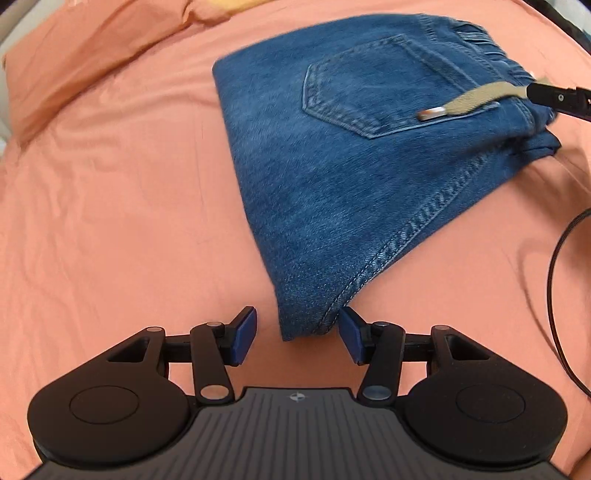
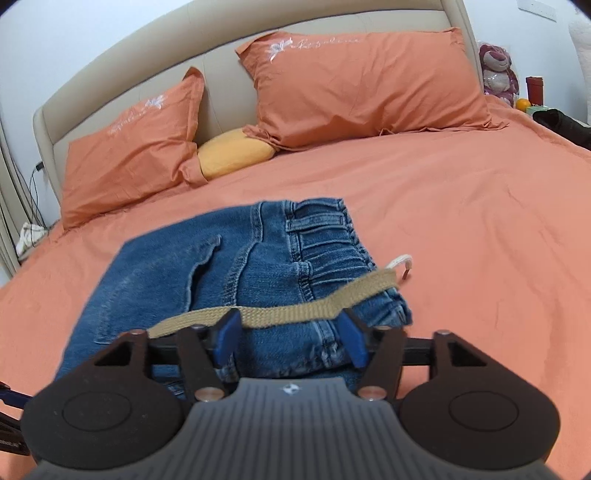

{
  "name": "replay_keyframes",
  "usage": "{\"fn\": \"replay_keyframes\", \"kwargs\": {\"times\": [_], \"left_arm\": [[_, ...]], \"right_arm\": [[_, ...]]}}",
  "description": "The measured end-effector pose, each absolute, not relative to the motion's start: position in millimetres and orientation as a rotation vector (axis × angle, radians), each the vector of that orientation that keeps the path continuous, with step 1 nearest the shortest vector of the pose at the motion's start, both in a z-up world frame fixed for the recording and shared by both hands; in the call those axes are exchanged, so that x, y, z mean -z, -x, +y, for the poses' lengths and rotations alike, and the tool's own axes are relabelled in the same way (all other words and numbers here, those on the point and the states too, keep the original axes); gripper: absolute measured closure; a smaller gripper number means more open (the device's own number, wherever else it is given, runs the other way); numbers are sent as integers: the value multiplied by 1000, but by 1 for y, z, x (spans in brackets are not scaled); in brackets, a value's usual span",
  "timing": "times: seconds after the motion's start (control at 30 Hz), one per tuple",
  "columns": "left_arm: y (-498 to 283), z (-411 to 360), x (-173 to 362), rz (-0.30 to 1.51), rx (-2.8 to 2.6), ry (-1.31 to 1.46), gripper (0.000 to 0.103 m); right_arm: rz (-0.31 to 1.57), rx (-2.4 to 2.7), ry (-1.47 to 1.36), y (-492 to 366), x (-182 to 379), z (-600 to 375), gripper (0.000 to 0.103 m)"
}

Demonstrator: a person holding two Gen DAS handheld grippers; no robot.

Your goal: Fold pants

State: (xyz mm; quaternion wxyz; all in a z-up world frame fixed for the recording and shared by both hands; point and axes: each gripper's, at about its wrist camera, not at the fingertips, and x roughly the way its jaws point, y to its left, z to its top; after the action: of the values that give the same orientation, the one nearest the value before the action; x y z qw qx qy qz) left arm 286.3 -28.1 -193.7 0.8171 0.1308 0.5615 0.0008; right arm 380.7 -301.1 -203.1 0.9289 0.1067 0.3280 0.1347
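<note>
On an orange bed sheet (image 2: 461, 221) lie folded jeans (image 1: 351, 166). The left gripper (image 1: 297, 334) gapes empty at their corner; the right gripper (image 2: 290, 334) stands open over the drawstring (image 2: 295, 314).

Bedroom: bed (image 2: 461, 206), pillows (image 2: 362, 85), headboard (image 2: 221, 33)

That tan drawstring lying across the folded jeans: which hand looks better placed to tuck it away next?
Probably the right. The drawstring runs straight across between the open right gripper. The left gripper, also open, sits at the far corner of the jeans, well away from it.
</note>
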Motion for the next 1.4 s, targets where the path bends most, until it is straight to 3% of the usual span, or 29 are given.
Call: {"fn": "replay_keyframes", "kwargs": {"times": [0.13, 0.27, 0.53, 0.77, 0.9, 1.13, 1.2, 1.27, 1.4], "left_arm": [[-286, -35, 178, 1150, -15, -310, 40], [-288, -39, 161, 1072, -30, -316, 26], [-332, -9, 147, 1014, -43, -51, 20], [-376, 34, 160, 991, -80, 230, 20], [-394, 57, 182, 1024, -73, 375, 20], [-418, 82, 223, 1056, -22, 584, 21], [-422, 84, 228, 1044, -1, 609, 26], [-425, 86, 230, 1045, 25, 635, 44], [-429, 83, 230, 1067, 17, 640, 68]], "right_arm": [[719, -163, -298, -372, 200, -318, 27], [773, -149, -578, -372, 211, -351, 18], [892, -203, -913, -384, 253, -372, 16], [882, -221, -1059, -397, 273, -380, 16], [887, -242, -1060, -405, 278, -379, 21], [891, -287, -1084, -417, 289, -384, 47], [888, -301, -1098, -420, 291, -384, 51], [879, -306, -1107, -420, 295, -384, 57], [849, -327, -1122, -420, 297, -382, 62]]}}
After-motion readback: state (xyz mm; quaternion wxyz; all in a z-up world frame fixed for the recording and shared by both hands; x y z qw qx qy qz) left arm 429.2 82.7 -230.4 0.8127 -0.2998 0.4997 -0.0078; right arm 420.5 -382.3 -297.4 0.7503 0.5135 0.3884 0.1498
